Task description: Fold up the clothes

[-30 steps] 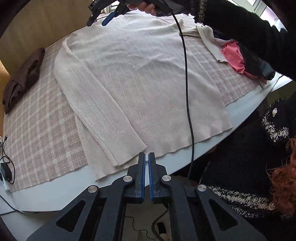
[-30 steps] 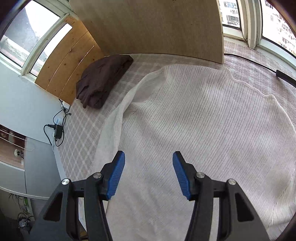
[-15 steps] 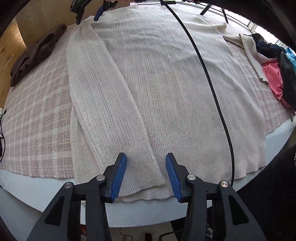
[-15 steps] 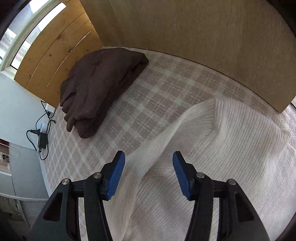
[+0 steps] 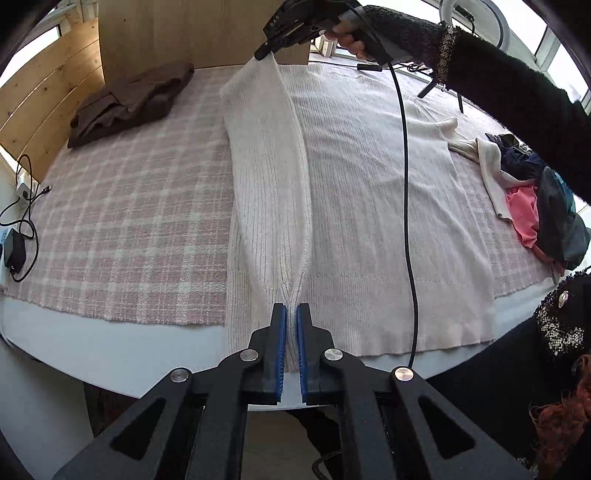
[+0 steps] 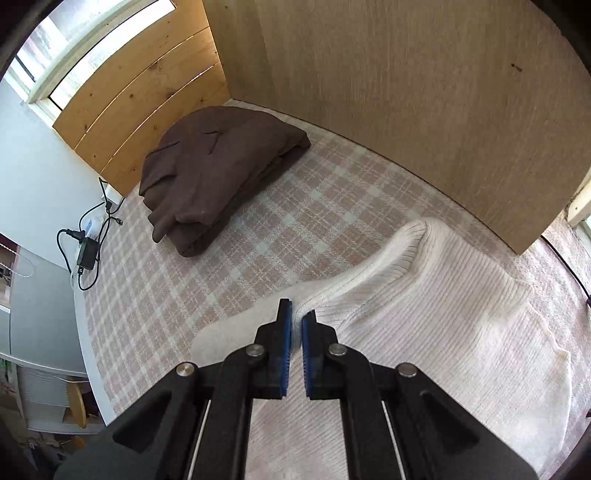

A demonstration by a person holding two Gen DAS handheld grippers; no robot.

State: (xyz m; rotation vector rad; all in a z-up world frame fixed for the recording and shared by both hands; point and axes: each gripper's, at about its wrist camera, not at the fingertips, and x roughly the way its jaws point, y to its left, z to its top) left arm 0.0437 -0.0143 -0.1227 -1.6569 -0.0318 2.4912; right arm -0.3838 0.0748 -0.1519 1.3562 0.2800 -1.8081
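The left gripper [image 5: 290, 314] is nearly closed, its blue pads pinching the cuff end of the cream sweater's sleeve [image 5: 269, 177] at the near edge of the table. The right gripper [image 6: 296, 323] is likewise squeezed down on knit fabric, at the shoulder end of that same sleeve; in the left wrist view it shows at the far side of the table [image 5: 264, 54], held in the person's right hand [image 5: 351, 35], with its black cable [image 5: 405, 184] trailing down across the garment.

Between the two grips the sleeve runs as a raised, narrow band, lifted off the surface at both ends (how high it clears the body in the middle is hard to tell). The cream sweater [image 5: 369, 192] lies spread flat on a pink plaid cloth [image 5: 129, 221], its hem hanging just past the cloth's near border onto the white table edge [image 5: 110, 347].

Well apart to the left, by the wooden panels, sits a folded brown garment [image 6: 218, 173]. On the right edge of the table lies a heap of mixed clothes [image 5: 543, 206], pink and dark pieces among them. A charger and cords [image 6: 86, 251] rest off the cloth's far left corner.
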